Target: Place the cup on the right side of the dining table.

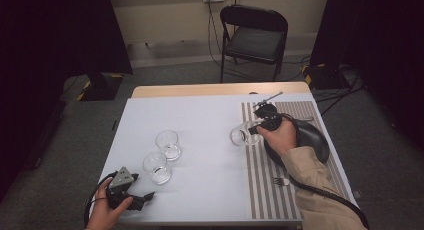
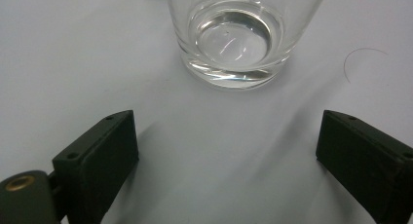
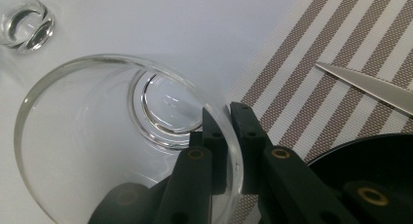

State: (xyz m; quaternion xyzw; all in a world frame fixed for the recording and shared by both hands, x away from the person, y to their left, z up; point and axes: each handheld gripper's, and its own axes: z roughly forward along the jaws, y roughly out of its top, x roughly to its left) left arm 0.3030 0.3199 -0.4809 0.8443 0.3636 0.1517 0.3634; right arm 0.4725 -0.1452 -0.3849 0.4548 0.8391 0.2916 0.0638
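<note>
Glass tumbler (image 3: pixel 97 151) — rim pinched by the right gripper (image 3: pixel 228 131).

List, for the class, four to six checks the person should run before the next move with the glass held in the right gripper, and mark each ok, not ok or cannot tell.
1. Grip: the right gripper pinches the held glass by its rim, one jaw inside, one outside: ok.
2. Glass posture: it is tilted on its side, mouth toward the camera in the right gripper view: not ok for setting down yet.
3. Landing space: bare white table lies beside the two standing glasses: ok.
4. Left gripper: open, jaws apart, short of the near glass: ok.
5. Obstacles: knife and black plate lie close on the striped mat: cannot tell the clearance.
</note>
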